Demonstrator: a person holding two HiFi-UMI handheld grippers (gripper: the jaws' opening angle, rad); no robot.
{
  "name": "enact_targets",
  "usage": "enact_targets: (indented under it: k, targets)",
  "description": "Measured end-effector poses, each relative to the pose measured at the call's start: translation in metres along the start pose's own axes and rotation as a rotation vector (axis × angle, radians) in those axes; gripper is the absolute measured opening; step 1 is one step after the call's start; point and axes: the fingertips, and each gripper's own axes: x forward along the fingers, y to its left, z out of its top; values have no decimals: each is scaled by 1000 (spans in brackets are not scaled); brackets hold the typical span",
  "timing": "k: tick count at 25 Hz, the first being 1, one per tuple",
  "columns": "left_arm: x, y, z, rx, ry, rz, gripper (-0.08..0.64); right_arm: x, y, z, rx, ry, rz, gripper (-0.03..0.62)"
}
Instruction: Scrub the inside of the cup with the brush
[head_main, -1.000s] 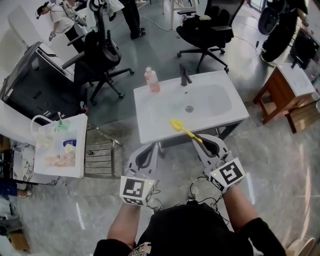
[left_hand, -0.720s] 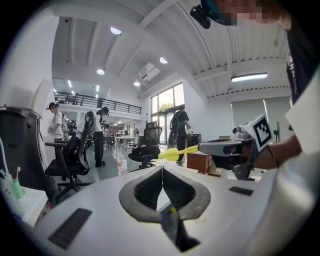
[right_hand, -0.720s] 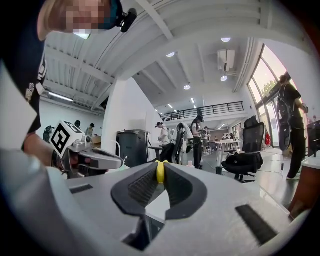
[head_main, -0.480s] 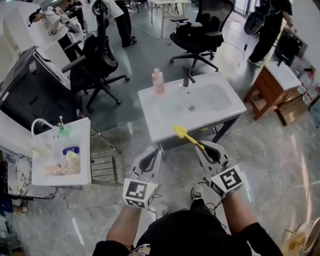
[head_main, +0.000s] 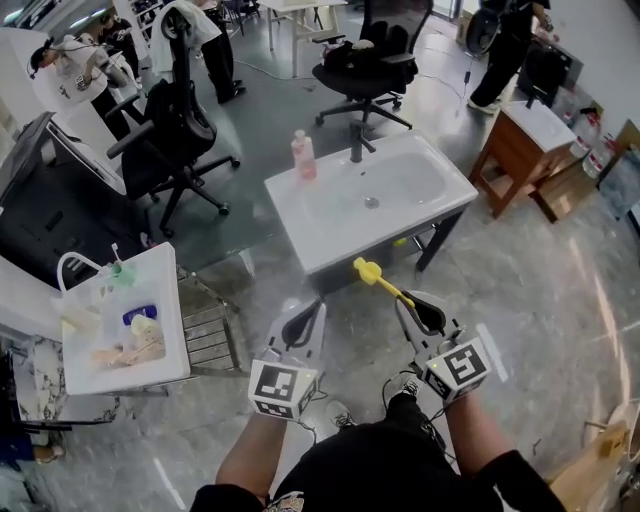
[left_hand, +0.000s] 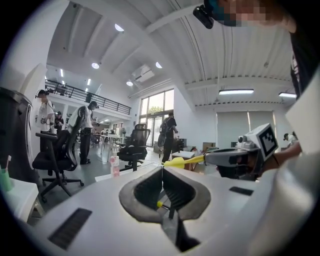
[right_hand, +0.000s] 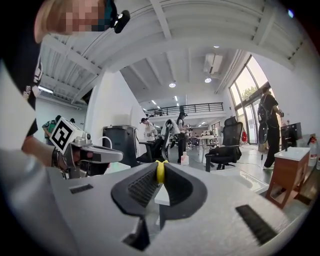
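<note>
The right claw (right_hand: 160, 169) is nearly shut, pinching the thin yellow handle of the brush (head_main: 368, 271) between its ribbed pads. The brush head sticks out ahead of the tips. It hangs in the air over the floor, near the front edge of the white washbasin (head_main: 300, 238) and not touching it. The left claw (left_hand: 162, 170) is pressed together with nothing in it. It is held level beside the right one, the two apart and both pointing toward the washbasin. A pink bottle (head_main: 302, 157) and a dark tap (head_main: 357, 143) stand at the washbasin's far edge.
</note>
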Motion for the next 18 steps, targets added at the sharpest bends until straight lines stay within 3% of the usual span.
enact_targets:
  k: [5, 18]
  targets:
    - [1, -5, 4, -10, -17, -10, 6, -11, -6, 6, -8, 12, -24, 38]
    - [13, -12, 6, -7, -9, 8, 6, -7, -21, 4, 4, 2, 5, 38]
